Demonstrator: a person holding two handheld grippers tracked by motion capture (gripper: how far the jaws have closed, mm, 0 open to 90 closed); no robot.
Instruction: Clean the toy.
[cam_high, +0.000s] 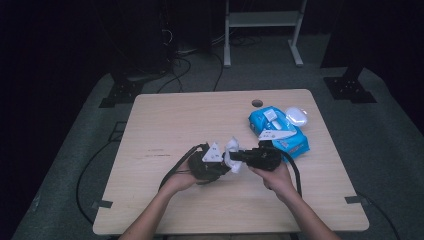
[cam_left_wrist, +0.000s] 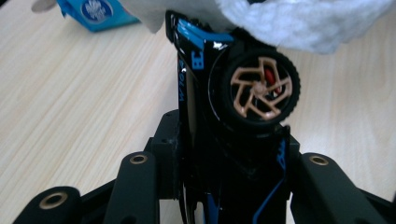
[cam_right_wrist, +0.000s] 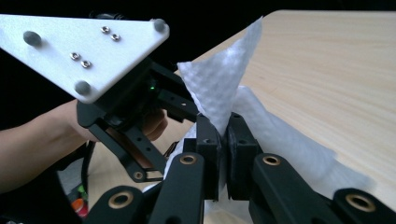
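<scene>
With the left gripper (cam_left_wrist: 233, 154) clamped on the toy car (cam_left_wrist: 233, 93) above the table (cam_high: 175, 125) and the right gripper (cam_right_wrist: 223, 140) pinching a wet wipe (cam_right_wrist: 224, 88), wiping is underway; next, probably, rub the wipe across the car's body.

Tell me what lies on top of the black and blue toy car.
A white wet wipe drapes over the toy car, hiding its upper end; one wheel with bronze spokes stays visible below it.

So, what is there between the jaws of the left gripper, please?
A black and blue toy car with a bronze-spoked wheel stands clamped between them, seen in the left gripper view. A white wipe lies over its top.
</scene>
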